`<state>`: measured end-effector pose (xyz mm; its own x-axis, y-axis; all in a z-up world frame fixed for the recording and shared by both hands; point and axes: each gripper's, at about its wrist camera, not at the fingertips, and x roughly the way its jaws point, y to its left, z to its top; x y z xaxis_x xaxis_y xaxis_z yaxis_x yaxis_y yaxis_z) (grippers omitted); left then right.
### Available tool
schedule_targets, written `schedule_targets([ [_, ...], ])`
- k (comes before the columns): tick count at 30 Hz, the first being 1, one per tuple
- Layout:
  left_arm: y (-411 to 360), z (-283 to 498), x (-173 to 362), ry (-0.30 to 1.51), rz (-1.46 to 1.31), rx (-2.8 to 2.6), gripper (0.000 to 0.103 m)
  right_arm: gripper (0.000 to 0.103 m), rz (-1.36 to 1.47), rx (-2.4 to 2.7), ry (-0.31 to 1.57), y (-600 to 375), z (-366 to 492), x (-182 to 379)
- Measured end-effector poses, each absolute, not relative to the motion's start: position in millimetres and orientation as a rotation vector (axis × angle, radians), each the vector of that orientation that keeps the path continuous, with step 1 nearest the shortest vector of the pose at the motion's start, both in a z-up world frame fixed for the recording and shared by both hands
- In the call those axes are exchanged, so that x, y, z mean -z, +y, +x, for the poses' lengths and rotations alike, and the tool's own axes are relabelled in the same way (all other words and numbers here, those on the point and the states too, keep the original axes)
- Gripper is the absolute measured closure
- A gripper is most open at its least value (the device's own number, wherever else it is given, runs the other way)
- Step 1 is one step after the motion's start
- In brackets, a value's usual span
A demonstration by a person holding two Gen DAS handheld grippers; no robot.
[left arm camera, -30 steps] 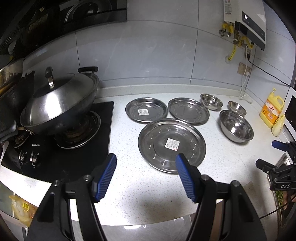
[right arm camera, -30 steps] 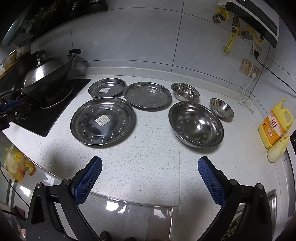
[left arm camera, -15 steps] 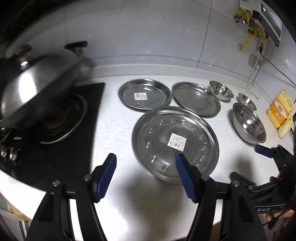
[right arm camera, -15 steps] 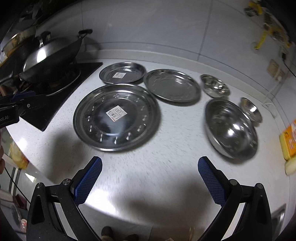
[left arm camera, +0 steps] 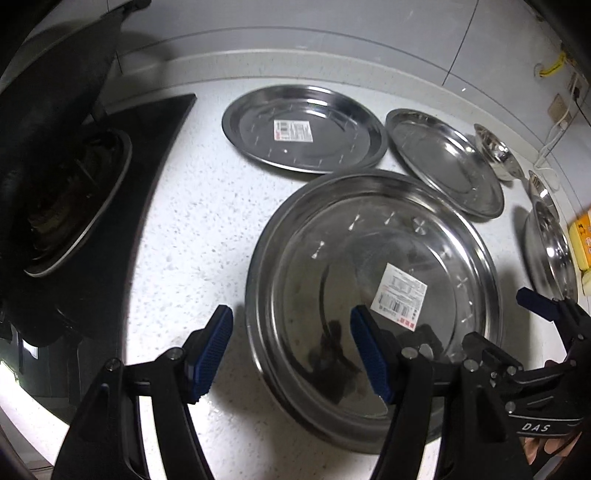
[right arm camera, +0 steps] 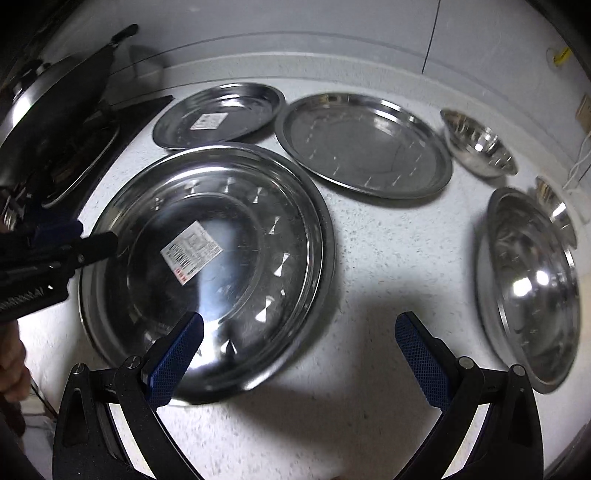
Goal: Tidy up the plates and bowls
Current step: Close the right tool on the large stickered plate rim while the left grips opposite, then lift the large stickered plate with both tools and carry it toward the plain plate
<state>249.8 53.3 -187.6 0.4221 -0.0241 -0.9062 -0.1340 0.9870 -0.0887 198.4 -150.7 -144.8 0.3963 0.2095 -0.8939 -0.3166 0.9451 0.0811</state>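
A large steel plate with a white label lies on the white counter; it also shows in the right wrist view. My left gripper is open, straddling its left rim. My right gripper is open, its left finger over the plate's near right rim. Behind lie a labelled plate and a plain plate. A large bowl sits right, with two small bowls behind.
A black gas hob with a lidded wok stands at the left. A yellow bottle is at the far right. The tiled wall runs behind the counter.
Both grippers have moved forward and down toward the large plate, which now fills much of both views. The jaws remain open. Nothing on the counter has shifted.
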Motion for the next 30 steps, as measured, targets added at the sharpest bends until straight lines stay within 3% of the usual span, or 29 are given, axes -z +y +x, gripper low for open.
schedule_targets([
  [6,52.2,258.8,196.5,1.173,-0.168,-0.063,0.038,0.002,-0.065,-0.414,1.154,-149.0,210.4,151.5],
  [12,54.5,267.7,197.3,1.201,-0.183,-0.063,0.038,0.027,-0.055,-0.455,1.165,-147.5,217.4,151.9],
  [20,54.8,279.0,198.3,1.267,-0.175,-0.086,0.04,0.074,-0.052,-0.477,1.172,-152.1,227.0,149.9],
  [25,51.4,279.2,199.7,1.278,-0.14,-0.085,0.041,0.089,-0.065,-0.474,1.172,-160.7,227.0,149.2],
  [30,56.8,277.4,197.3,1.313,-0.111,-0.107,0.069,0.089,-0.074,-0.445,1.184,-159.6,227.4,148.9],
])
